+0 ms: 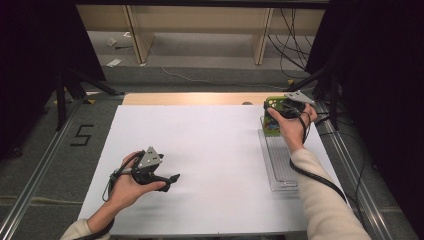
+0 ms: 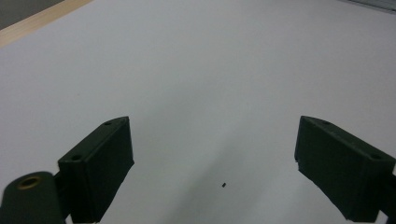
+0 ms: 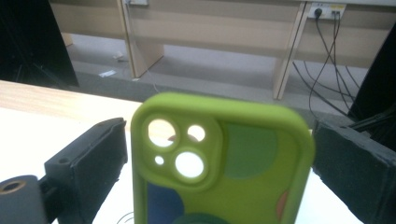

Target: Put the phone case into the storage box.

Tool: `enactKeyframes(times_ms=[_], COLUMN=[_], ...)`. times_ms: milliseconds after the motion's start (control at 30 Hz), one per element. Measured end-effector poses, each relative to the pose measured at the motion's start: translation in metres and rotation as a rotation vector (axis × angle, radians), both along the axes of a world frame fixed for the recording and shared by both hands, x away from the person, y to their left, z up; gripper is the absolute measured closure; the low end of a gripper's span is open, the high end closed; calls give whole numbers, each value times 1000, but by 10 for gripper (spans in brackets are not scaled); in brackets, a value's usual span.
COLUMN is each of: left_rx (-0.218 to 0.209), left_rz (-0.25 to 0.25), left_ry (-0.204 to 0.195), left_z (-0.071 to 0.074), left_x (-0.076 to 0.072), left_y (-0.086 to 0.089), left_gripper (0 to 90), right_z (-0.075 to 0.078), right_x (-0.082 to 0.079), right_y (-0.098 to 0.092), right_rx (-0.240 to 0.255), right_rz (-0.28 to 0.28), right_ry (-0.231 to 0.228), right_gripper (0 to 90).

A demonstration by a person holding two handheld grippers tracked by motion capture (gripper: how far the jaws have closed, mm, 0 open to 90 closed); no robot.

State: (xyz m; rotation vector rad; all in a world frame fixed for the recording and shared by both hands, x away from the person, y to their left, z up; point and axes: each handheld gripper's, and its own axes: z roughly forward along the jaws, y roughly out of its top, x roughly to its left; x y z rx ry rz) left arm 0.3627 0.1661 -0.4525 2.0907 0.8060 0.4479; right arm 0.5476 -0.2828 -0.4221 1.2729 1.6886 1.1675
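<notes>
In the high view the right gripper (image 1: 280, 106) sits in the upper right of the frame, above the far end of a clear plastic tray (image 1: 280, 165) that lies along the right edge of the white table (image 1: 210, 145). Between its jaws stands a lime-green phone case (image 1: 274, 104), upright, with coloured patches showing lower down where it meets the tray's far end. In the right gripper view the phone case (image 3: 224, 163) takes up the centre and lower middle of the frame, back side toward the camera, its camera cut-outs in the upper left of the case and blue, green and orange shapes printed on it. The black jaws stand on either side of the case: a narrow gap of table shows between the left jaw and the case's edge, and the right jaw sits just beside the other edge, whether touching I cannot tell. The jaws are near their widest and do not look pressed onto the case. The left gripper (image 1: 172, 178) lies low in the lower left of the high view, held in the person's left hand (image 1: 127, 187) just above the bare table. In the left gripper view its jaws are spread wide apart with nothing between them except white table and a tiny dark speck (image 2: 224, 185).
</notes>
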Motion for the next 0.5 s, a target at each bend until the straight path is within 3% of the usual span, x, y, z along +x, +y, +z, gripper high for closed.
enactKeyframes(times_ms=[500], left_rx=[4], left_rz=[-1], left_ry=[0], left_z=[1], left_x=[0], left_y=[0], left_gripper=[111], right_z=[12], right_x=[-5], right_y=[-2], right_rx=[8], right_rz=[1], right_ry=[-30], right_gripper=[57])
